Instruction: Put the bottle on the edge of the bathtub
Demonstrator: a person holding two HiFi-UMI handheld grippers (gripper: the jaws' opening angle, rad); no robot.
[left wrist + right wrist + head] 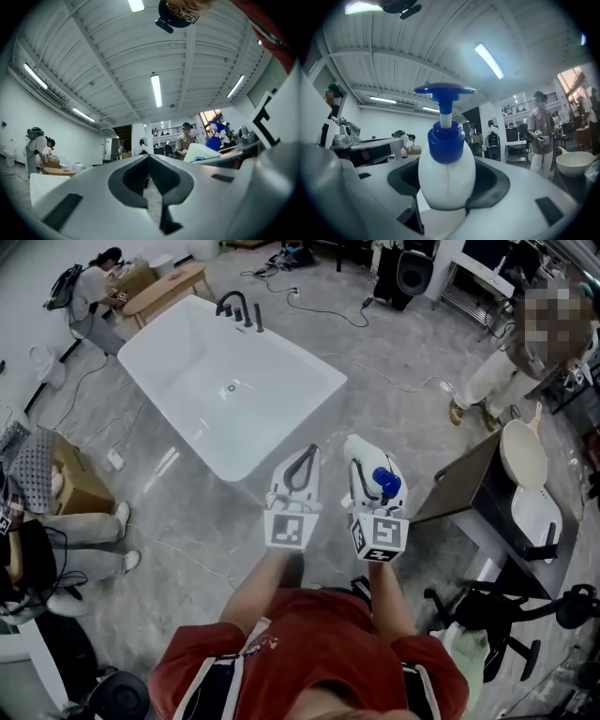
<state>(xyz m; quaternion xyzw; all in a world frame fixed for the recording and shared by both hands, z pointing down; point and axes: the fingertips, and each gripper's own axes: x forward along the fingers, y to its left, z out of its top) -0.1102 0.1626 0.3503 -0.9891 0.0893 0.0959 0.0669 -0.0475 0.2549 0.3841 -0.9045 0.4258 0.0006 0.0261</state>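
A white pump bottle point(382, 480) with a blue pump top sits between the jaws of my right gripper point(373, 468), which is shut on it. In the right gripper view the bottle point(446, 180) stands upright and fills the middle, both jaws pressed to its sides. My left gripper point(309, 452) is beside it on the left, shut with nothing in it; its tips meet in the left gripper view point(149, 159). The white bathtub point(178, 338) stands on the grey floor ahead and to the left of both grippers, empty, with its near corner just beyond the left gripper.
A black faucet point(236, 307) stands at the tub's far end. A wooden bench point(164, 292) and a person are beyond it. A dark table point(469, 486) with white bowls stands at the right, a standing person point(511, 362) behind it. Cardboard box point(77, 482) and seated legs at left.
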